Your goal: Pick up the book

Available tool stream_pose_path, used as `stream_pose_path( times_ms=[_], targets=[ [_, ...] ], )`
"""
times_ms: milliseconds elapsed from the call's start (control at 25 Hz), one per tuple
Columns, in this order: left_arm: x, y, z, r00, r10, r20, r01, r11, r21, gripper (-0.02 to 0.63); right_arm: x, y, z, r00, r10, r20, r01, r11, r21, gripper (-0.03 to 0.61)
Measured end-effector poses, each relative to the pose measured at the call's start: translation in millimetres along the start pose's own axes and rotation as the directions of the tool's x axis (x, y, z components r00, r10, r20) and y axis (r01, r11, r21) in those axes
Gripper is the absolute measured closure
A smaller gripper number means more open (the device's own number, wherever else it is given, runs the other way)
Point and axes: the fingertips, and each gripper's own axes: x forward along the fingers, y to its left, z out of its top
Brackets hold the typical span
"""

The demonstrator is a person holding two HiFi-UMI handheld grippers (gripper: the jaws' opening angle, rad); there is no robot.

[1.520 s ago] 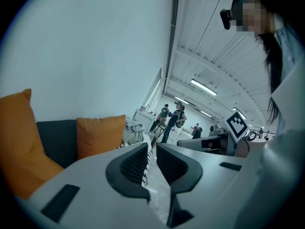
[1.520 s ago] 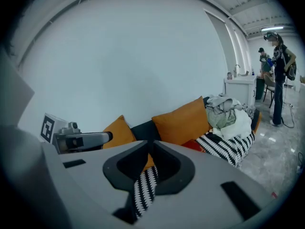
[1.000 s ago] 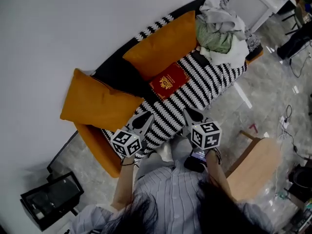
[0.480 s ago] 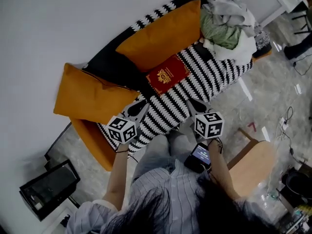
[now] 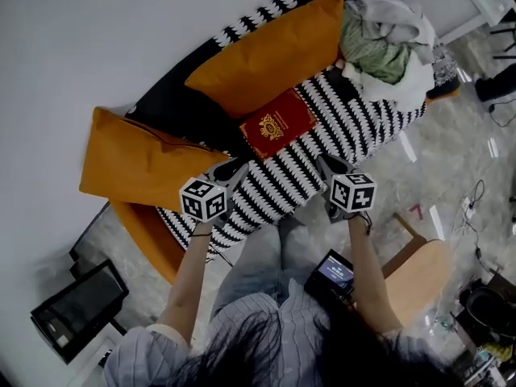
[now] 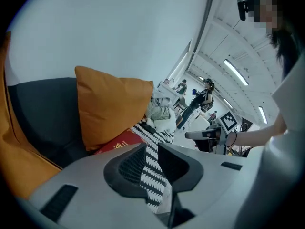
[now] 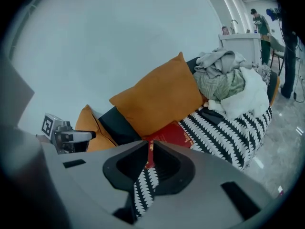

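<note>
A red book (image 5: 278, 125) with a gold emblem lies flat on the black-and-white blanket (image 5: 322, 147) of a sofa, in front of an orange cushion (image 5: 270, 51). My left gripper (image 5: 234, 170) hovers over the blanket, below and left of the book. Its jaws stand a narrow slit apart with nothing between them. My right gripper (image 5: 329, 166) is shut and empty, below and right of the book. In the left gripper view the gripper (image 6: 151, 147) points past the book (image 6: 119, 144). The right gripper (image 7: 150, 144) points at the book (image 7: 176, 133). Neither touches it.
A second orange cushion (image 5: 141, 164) leans at the sofa's left end. A pile of clothes (image 5: 387, 31) fills the right end. A phone (image 5: 334, 272) rests on the person's lap, beside a wooden stool (image 5: 419, 276). A black box (image 5: 76, 305) sits on the floor at left.
Both grippers have moved forward and down toward the sofa seat, closer to the book. The book has not moved on the blanket.
</note>
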Motion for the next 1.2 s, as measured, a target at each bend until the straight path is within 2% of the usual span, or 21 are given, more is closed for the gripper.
stream_pose_path(
  times_ms=[440, 640, 840, 1200],
  targets=[
    [67.3, 94.6, -43.6, 0.993, 0.021, -0.117, -0.029, 0.997, -0.066, 0.469, 80.7, -53.9, -22.1, 1.000, 0.002, -0.024, 0.000, 0.996, 0.094, 0.534],
    [91.5, 137.1, -61.2, 0.991, 0.049, -0.127, -0.067, 0.988, -0.141, 0.456, 109.7, -81.8, -33.4, 0.999, -0.030, -0.036, 0.035, 0.992, 0.121, 0.534],
    [105.4, 180.0, -76.7, 0.987, 0.092, -0.128, -0.120, 0.966, -0.229, 0.419, 142.9, -99.8, -38.1, 1.000, -0.016, -0.009, 0.018, 0.977, 0.213, 0.534],
    [146.4, 210.8, -99.6, 0.987, 0.042, -0.157, -0.090, 0.946, -0.310, 0.362, 180.1, -140.8, -44.7, 0.999, -0.033, 0.027, 0.022, 0.940, 0.340, 0.514]
  ],
)
